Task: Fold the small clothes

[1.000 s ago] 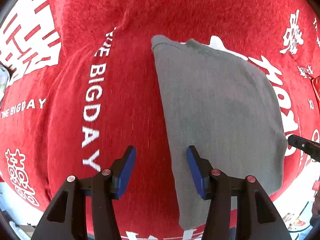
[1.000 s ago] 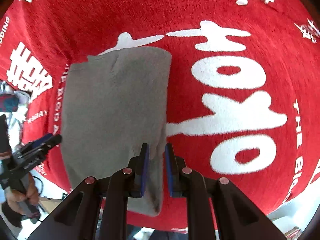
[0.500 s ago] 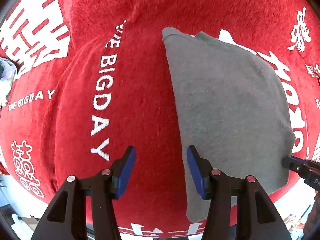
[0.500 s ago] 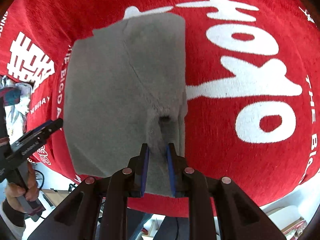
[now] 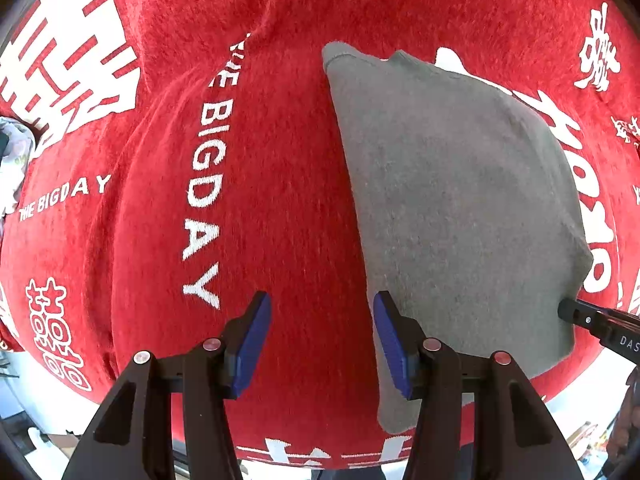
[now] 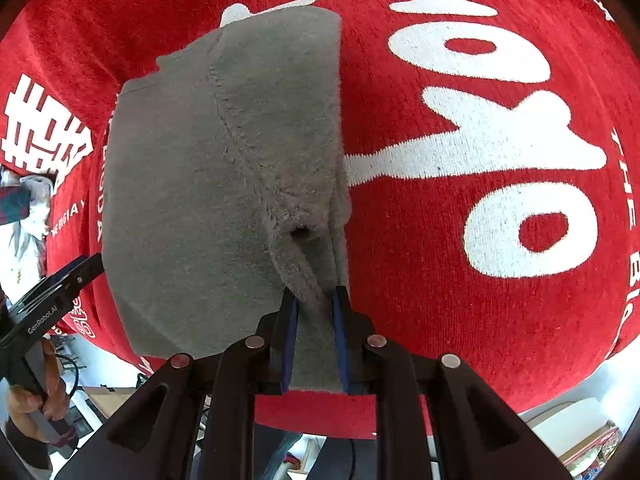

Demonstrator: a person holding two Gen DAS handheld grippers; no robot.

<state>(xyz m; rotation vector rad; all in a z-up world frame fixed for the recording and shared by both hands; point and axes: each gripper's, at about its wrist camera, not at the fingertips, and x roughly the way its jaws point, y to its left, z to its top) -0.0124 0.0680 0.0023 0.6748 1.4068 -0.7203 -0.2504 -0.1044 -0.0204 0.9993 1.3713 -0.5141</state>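
Note:
A grey knit garment lies folded flat on the red cloth with white lettering. My left gripper hangs open straight above the garment's left edge. Its right finger is over the grey fabric and its left finger is over bare red cloth, with nothing gripped. In the right wrist view my right gripper is shut on the garment at its near right edge. A puckered ridge of grey fabric runs up into the jaws. The right gripper's tip also shows at the garment's right side.
The red cloth covers the whole table, and its near edge drops off just below the grippers. A heap of other clothes sits at the far left. A hand holds the left gripper's handle; boxes lie on the floor beyond.
My right gripper has come down onto the garment's near right edge and pinched it, raising a wrinkled ridge. The left gripper has stayed open in almost the same place.

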